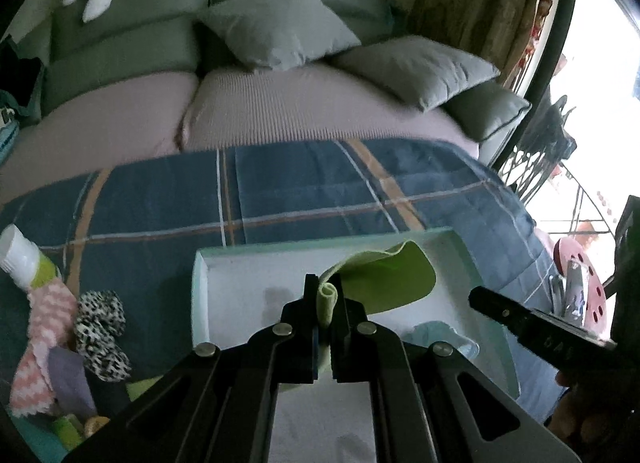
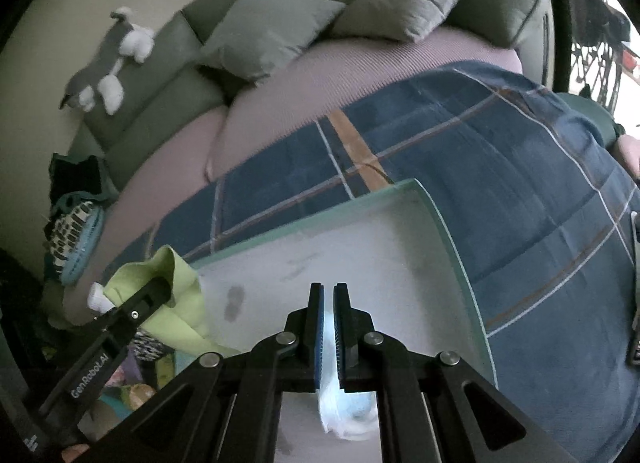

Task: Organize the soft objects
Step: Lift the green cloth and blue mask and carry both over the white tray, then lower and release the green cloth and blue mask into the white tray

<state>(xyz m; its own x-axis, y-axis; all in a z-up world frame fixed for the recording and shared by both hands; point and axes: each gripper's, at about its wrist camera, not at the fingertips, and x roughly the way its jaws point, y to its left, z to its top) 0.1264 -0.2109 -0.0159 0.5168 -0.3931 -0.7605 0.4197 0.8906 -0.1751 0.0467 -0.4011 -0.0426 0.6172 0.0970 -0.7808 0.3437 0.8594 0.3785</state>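
Observation:
My left gripper (image 1: pixel 325 289) is shut on a lime-green cloth (image 1: pixel 384 279) and holds it over a white tray with a mint-green rim (image 1: pixel 200 283). The same cloth (image 2: pixel 176 303) and the left gripper (image 2: pixel 160 287) show at the tray's left in the right wrist view. My right gripper (image 2: pixel 329 295) is shut on a pale blue soft item in a thin clear wrapper (image 2: pixel 348 411), low over the tray (image 2: pixel 440 223). That item (image 1: pixel 440 333) lies behind my left fingers, and the right gripper's finger (image 1: pixel 492 303) comes in from the right.
The tray rests on a blue plaid blanket (image 1: pixel 280 199) over a sofa with grey pillows (image 1: pixel 280 23). At left lie a pink-white zigzag cloth (image 1: pixel 44 327), a leopard-print scrunchie (image 1: pixel 100 327) and a white-green tube (image 1: pixel 24 259). A plush dog (image 2: pixel 104 67) sits on the backrest.

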